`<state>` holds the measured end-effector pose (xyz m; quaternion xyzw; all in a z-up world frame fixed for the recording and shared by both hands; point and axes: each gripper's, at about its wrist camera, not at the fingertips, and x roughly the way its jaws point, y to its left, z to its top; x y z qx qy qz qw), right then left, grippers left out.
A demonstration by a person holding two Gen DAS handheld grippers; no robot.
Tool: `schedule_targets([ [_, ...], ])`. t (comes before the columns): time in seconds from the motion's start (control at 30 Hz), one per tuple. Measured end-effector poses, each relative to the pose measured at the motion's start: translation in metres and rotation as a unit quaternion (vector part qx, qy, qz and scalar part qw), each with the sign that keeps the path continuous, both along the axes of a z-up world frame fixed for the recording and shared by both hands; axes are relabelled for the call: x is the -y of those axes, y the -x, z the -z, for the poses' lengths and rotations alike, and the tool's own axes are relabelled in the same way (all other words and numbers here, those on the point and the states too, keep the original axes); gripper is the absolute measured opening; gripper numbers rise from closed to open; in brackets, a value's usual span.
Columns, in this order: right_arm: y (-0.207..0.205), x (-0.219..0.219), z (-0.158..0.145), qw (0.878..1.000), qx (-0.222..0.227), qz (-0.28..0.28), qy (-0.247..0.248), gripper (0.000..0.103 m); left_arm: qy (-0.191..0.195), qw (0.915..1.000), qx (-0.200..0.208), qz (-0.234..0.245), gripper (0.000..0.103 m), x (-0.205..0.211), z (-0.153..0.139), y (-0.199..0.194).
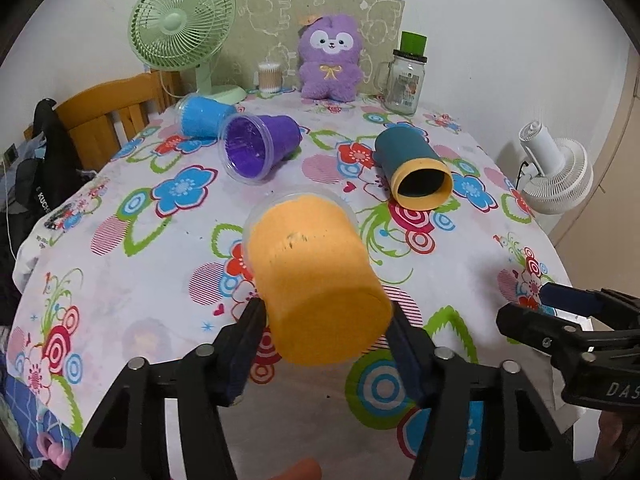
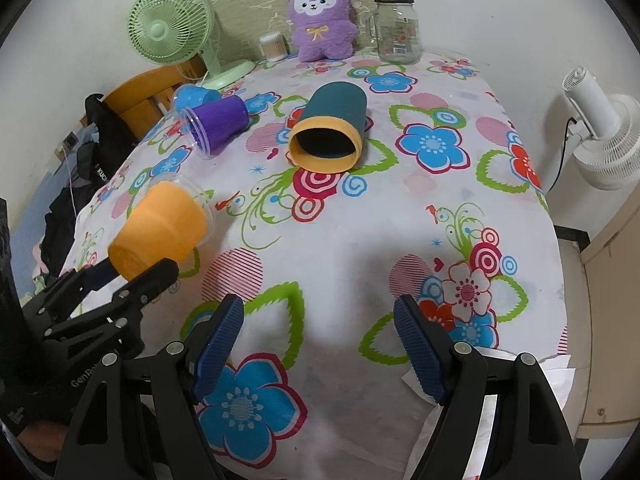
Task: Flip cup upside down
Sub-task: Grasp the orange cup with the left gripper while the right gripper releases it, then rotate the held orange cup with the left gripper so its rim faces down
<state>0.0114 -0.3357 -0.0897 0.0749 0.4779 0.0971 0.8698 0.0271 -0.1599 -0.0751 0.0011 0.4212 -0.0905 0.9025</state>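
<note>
While the orange cup [image 1: 316, 280] is clamped between the fingers of the left gripper [image 1: 326, 316], it is held tilted above the flowered counter [image 1: 120, 280], its closed base turned toward the camera in the lower middle of the left wrist view and its clear rim pointing away and downward. From the right wrist view the same cup [image 2: 158, 232] is seen at the left of the frame, lifted off the cloth, with the left gripper [image 2: 132, 272] closed on its base end. The right gripper [image 2: 320, 344] is held open at the bottom of its own frame, nothing being gripped between its blue fingers [image 2: 220, 344], and only the cloth is seen between them. A teal cup with a yellow rim [image 2: 332, 132] is lying on its side near the middle of the counter, mouth toward the camera. A purple cup [image 2: 218, 124] and a blue cup [image 2: 194, 98] are lying on their sides at the upper left, just beside each other. Along the far edge are set a green fan [image 2: 168, 32], a purple plush toy [image 2: 320, 20] and a glass jar [image 2: 396, 32].
</note>
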Motion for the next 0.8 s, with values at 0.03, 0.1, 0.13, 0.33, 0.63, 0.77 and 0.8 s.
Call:
schedule_targets([
  [0.03,0.0,-0.001,0.0,1.0,0.0,-0.001,0.0,0.08,0.0,1.0,0.002,-0.001,0.061,-0.001,-0.002,0.0],
  [0.1,0.0,-0.003,0.0,1.0,0.0,-0.003,0.001,0.08,0.0,1.0,0.005,-0.004,0.061,-0.003,-0.004,0.001],
  [0.13,0.0,-0.004,-0.001,1.0,0.0,-0.004,0.001,0.08,0.0,1.0,0.005,-0.005,0.06,-0.004,-0.004,0.001],
  [0.33,0.0,-0.008,-0.001,1.0,0.001,-0.006,0.005,0.08,0.002,0.9998,0.015,-0.008,0.054,-0.009,-0.011,0.003],
  [0.63,-0.003,-0.012,0.0,1.0,-0.002,-0.009,0.009,0.08,0.004,0.9999,0.013,-0.007,0.054,-0.014,-0.011,0.002],
  [0.77,-0.002,-0.013,0.0,1.0,-0.002,-0.01,0.01,0.08,0.007,0.9999,0.004,-0.01,0.069,-0.013,-0.007,0.002],
  [0.8,-0.002,-0.013,0.0,1.0,-0.003,-0.01,0.01,0.08,0.007,0.9999,0.0,-0.01,0.076,-0.013,-0.005,0.002],
])
